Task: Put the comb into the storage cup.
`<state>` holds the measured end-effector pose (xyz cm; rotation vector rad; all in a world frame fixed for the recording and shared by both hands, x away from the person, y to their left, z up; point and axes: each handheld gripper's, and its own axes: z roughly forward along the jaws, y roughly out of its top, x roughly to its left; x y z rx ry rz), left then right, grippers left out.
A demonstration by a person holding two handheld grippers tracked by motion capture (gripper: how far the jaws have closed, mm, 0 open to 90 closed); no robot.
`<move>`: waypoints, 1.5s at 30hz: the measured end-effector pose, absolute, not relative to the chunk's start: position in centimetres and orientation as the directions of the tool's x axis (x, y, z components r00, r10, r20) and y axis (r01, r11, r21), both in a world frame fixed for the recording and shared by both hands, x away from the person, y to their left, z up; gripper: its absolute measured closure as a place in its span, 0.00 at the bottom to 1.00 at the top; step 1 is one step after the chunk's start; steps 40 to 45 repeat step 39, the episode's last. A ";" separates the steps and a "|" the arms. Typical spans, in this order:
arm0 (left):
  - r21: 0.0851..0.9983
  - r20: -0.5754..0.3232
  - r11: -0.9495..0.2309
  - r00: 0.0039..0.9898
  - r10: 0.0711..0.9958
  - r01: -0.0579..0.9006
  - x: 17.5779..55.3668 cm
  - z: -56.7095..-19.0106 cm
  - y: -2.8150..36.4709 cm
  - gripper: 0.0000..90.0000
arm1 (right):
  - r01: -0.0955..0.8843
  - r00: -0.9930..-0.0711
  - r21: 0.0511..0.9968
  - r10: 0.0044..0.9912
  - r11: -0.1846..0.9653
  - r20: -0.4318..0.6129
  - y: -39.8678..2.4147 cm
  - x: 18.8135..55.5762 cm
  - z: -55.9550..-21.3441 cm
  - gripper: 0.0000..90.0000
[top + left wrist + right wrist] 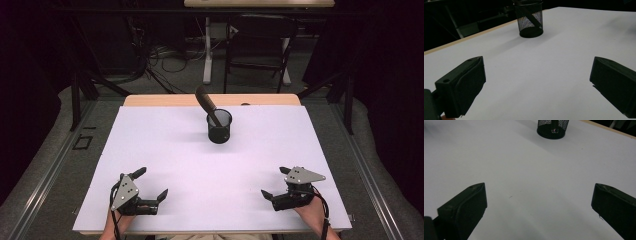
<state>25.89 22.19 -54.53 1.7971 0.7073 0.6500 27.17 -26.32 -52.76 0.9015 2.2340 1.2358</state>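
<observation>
I have the left gripper [153, 184] and right gripper [273, 182] low over the near edge of the table [165, 150], both with jaws spread wide and holding nothing. The mesh cup [219, 126] stands far centre, well apart from both. A dark stick [205, 102], perhaps a marker, leans in it.

Mesh cup [552, 128]: rim and upper wall cut off by the right gripper view's top edge. Dark tool [207, 106] leaning in the cup: lower end hidden behind the mesh wall; kind too small to tell. Small dark spot [245, 104] beyond the cup, at the table's far edge: unidentifiable.
</observation>
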 end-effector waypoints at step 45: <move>0.945 0.099 -0.282 0.678 0.729 0.165 25.9 -54.6 22.1 0.00 | 0.259 -0.660 0.906 0.746 0.334 -0.086 -28.0 24.9 -52.5 0.00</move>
